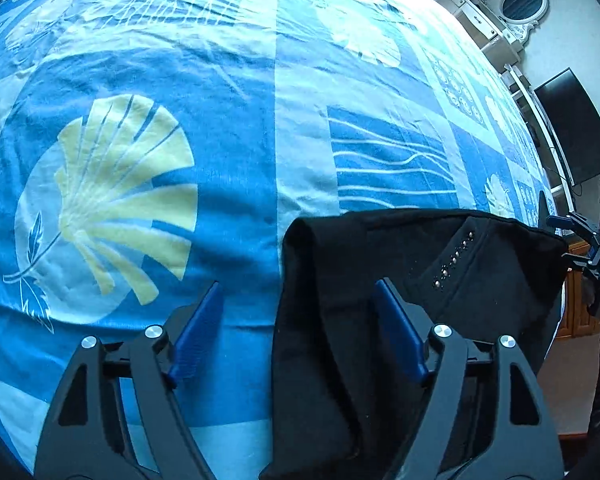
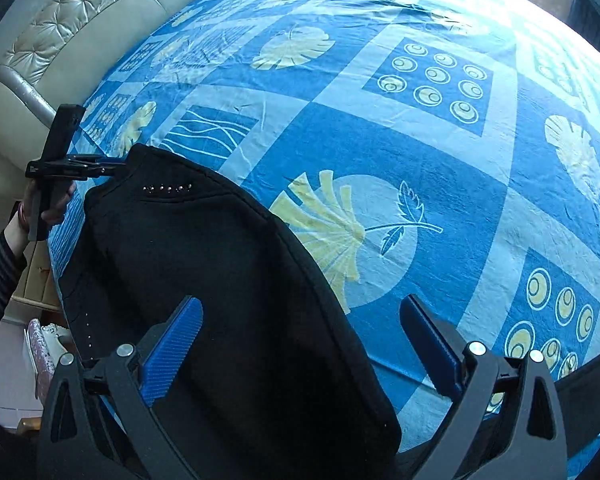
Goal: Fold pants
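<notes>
I am working over a bed (image 1: 236, 80) covered with a blue sheet printed with pale leaves, wavy lines and ringed circles. In the right wrist view a tufted cream headboard (image 2: 72, 12) runs along the bed's far left edge. In the left wrist view, beyond the bed to the right of my left tongs, stand a white oval mirror (image 1: 518, 0) and a dark screen (image 1: 576, 124).

My left tongs (image 1: 298, 326) are spread wide; the black pants (image 1: 380, 320) lie folded on the bed under them, the right blue pad over the cloth and the left pad over bare sheet. I cannot tell whether either pad touches anything. My right tongs (image 2: 300, 342) are also spread wide, the left pad over the pants (image 2: 204, 260), the right pad over the sheet.

In the right wrist view my left tongs (image 2: 114, 166) appear at the pants' far corner, seen edge-on, so their spread is unclear there. A row of small studs (image 2: 166, 188) marks the cloth near that corner. The near end of the pants is cut off by the frame in both views.
</notes>
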